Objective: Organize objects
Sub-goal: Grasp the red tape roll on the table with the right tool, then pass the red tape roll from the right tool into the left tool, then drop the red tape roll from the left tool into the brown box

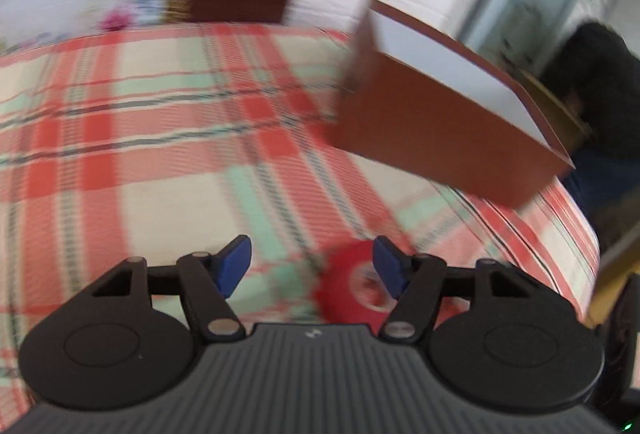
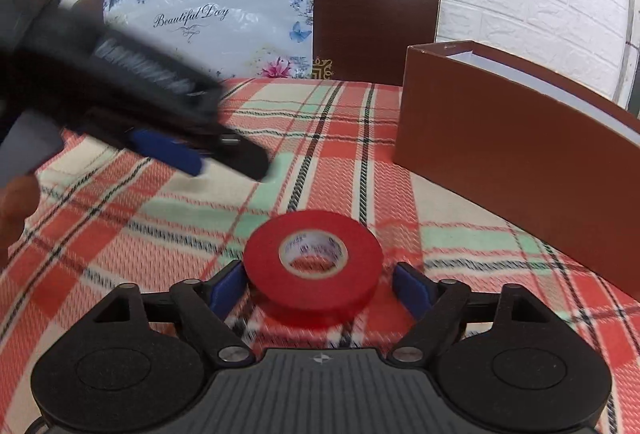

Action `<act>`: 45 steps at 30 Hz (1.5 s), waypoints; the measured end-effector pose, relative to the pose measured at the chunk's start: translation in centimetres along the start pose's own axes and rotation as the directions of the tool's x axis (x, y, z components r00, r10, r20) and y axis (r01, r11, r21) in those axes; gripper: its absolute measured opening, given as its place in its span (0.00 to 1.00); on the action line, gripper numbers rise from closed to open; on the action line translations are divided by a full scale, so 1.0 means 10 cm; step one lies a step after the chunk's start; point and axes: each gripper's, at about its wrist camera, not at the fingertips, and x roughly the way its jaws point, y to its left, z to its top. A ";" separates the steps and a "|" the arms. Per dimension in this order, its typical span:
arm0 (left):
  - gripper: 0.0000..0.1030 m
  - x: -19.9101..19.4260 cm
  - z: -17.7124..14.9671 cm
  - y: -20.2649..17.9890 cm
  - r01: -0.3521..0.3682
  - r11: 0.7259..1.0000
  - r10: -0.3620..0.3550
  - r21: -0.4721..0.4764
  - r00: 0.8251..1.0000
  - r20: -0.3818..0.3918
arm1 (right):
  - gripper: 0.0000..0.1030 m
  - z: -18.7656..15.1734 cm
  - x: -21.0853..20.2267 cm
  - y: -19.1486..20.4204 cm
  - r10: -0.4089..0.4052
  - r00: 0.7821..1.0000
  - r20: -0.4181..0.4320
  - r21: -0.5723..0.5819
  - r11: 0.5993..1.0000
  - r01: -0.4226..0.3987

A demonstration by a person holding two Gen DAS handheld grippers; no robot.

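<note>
A red roll of tape [image 2: 314, 262] lies flat on the plaid tablecloth [image 2: 160, 218]. My right gripper [image 2: 320, 284] is open, its blue pads on either side of the roll, the left pad close to it. A brown open box [image 2: 508, 150] with a white inside stands to the right. In the blurred left wrist view my left gripper [image 1: 312, 264] is open and empty above the cloth, with the red tape [image 1: 352, 290] just below its right pad and the brown box [image 1: 440, 130] ahead right. The left gripper also shows in the right wrist view [image 2: 192, 154] at upper left.
A dark brown chair back [image 2: 376, 14] and a flowered plastic-covered chair back [image 2: 208, 18] stand behind the table against a white brick wall. The table's right edge [image 1: 580, 234] drops off beside the box. A dark-haired person [image 1: 596, 74] sits beyond it.
</note>
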 end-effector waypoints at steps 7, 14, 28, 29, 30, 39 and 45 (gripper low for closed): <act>0.49 0.29 -0.09 -0.15 -0.073 0.995 0.081 0.068 0.988 -0.128 | 0.68 -0.02 0.04 -0.02 0.039 0.999 0.015 0.021 0.999 -0.039; 0.31 0.09 0.23 -0.46 -0.067 0.990 0.075 0.122 0.995 -0.066 | 0.67 0.03 -0.13 -0.10 0.029 0.993 0.114 0.018 0.999 -0.032; 0.38 0.57 1.17 -1.43 -0.046 0.962 0.019 0.271 0.995 0.101 | 0.67 0.76 -0.08 -1.07 -0.234 0.909 0.345 0.158 0.969 0.189; 0.38 0.65 1.19 -1.45 -0.050 0.963 0.023 0.265 0.994 0.106 | 0.67 0.78 -0.02 -1.15 -0.244 0.912 0.331 0.170 0.966 0.197; 0.44 0.71 1.21 -1.47 -0.064 0.964 0.034 0.260 0.992 0.118 | 0.67 0.80 0.05 -1.24 -0.254 0.913 0.318 0.185 0.961 0.204; 0.69 0.90 1.24 -1.24 -0.188 0.968 0.172 0.168 0.980 0.105 | 0.84 0.93 0.49 -1.58 -0.289 0.911 0.294 0.266 0.940 0.213; 0.69 0.63 1.09 -1.33 -0.205 0.955 0.171 0.213 0.971 0.164 | 0.83 0.85 0.32 -1.36 -0.313 0.883 0.351 0.235 0.942 0.240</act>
